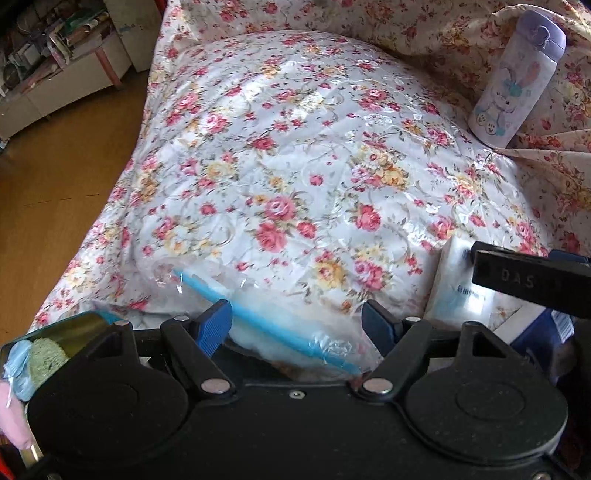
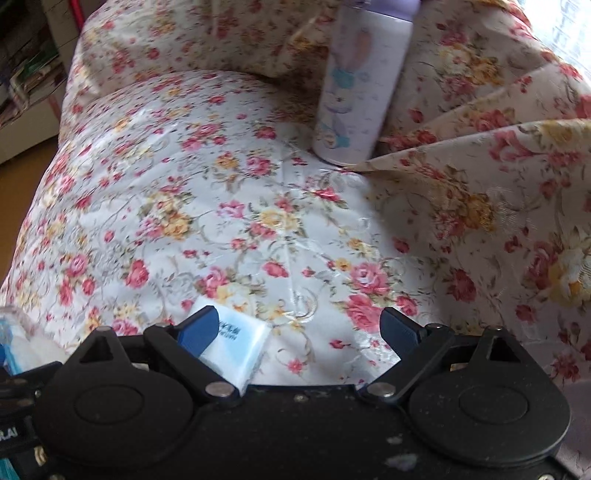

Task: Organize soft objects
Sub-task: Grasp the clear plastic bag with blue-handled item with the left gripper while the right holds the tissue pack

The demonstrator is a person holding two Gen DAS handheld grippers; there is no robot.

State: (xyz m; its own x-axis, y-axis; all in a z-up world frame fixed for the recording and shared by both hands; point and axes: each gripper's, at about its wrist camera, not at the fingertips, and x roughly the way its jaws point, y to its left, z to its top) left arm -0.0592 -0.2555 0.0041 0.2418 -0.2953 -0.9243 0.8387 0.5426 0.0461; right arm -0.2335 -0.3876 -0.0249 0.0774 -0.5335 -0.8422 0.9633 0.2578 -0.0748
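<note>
Two tools in shot, we hold one in each hand, both angled down over a floral quilt (image 1: 295, 166) packed in clear shiny plastic, lying on a floral-sheeted bed (image 1: 424, 26)

Left tool (image 1: 297, 326): blue pads apart, a clear plastic bag (image 1: 291, 332) with a blue zip strip and white stuffing sits between them at the near edge of the quilt. Left pad looks against the bag, right pad looks just clear of it, so we cannot tell if it grips or only straddles

Right tool (image 2: 299, 332): jaws wide apart, nothing clamped. A small white and pale-blue packet (image 2: 236, 350) with printed text lies on the quilt by its left finger (image 2: 197, 328), partly under the tool body; touching or not, cannot tell. Same packet shows at right in the left wrist view (image 1: 452, 291), with the right tool's black finger across it

Lilac bottle (image 1: 517, 77) with a cartoon animal print stands tilted at the far right of the quilt, leaning on bunched floral fabric (image 2: 480, 184). Blurred in the right wrist view (image 2: 360, 92)

At the left tool's lower left: an open tin (image 1: 74, 332) holding pale blue and green soft pieces, something pink beside it, too cropped to name

Wooden floor (image 1: 55, 192) left of the bed, cluttered shelves (image 1: 48, 37) beyond
</note>
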